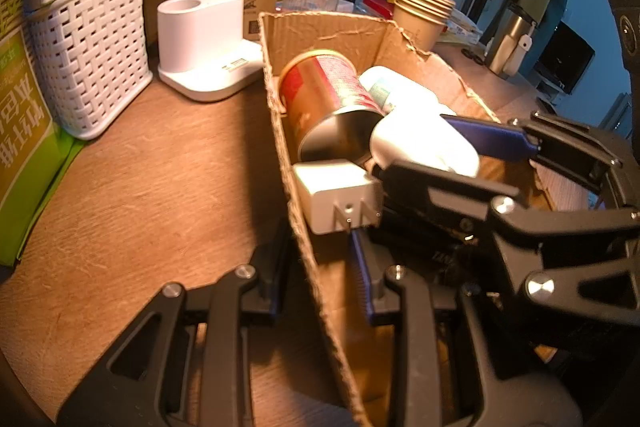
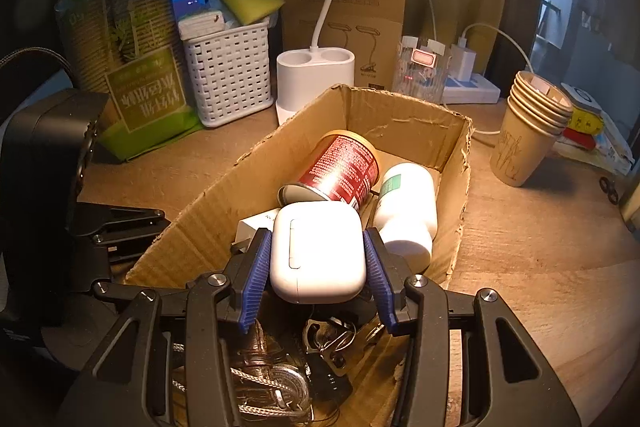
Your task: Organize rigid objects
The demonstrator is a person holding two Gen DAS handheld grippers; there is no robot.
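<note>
Left side: the left gripper straddles the near wall of the cardboard box, one finger outside over the wooden surface, the other inside. The fingers stand fairly wide about the wall; whether they pinch the cardboard cannot be told. Risk: if this hand only brackets the wall, the light box may slide or tip when anything is dropped in.

Centre: inside the box lie a red can on its side, a white bottle beside it, and a white charger plug against the left wall. Keys and a glass item sit at the near end, under the right gripper. Risk: the can is free to roll, and a dropped item could glance off it or land hard on the glass.

Right side: the right gripper reaches forward and slightly downward over the box's near end, its blue fingers closed on the flanks of a white earbud case, held above the contents. Risk: the case is smooth and rounded and gripped near its rear half, so it may squirt forward out of the hold.
</note>
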